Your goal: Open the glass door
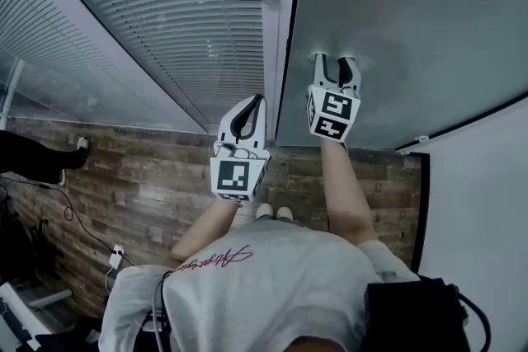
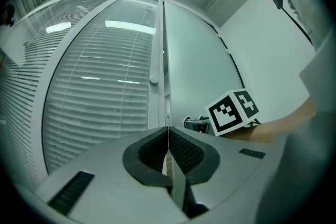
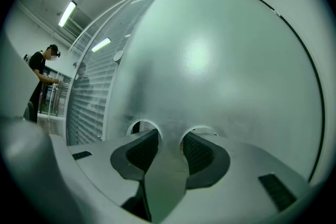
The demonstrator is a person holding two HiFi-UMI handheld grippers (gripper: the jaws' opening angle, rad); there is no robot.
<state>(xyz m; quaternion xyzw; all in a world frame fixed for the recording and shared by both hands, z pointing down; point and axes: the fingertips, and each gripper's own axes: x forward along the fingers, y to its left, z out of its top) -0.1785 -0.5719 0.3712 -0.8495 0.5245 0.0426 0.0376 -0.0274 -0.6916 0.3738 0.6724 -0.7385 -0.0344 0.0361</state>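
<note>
Frosted glass door (image 1: 396, 21) stands directly ahead, right of the slatted blind panel (image 1: 157, 21); right gripper (image 1: 335, 60) is held at the door's face, jaws spread and gripping nothing, while left gripper (image 1: 254, 105), jaws pressed together and empty, points near the white frame (image 1: 274, 29).

A tall frosted grey-green glass door (image 1: 396, 21) stands upright, one flat, cloudy pane with a thin dark edge. In the head view it fills the upper right. Its left edge runs just beside a white frame post (image 1: 274, 53), and its bottom edge sits just above the wood-plank floor (image 1: 165, 177). A white wall (image 1: 478, 202) borders it on the right. From the right gripper view, two small round clear spots show low in the pane. Whether the door is ajar cannot be told.
</note>
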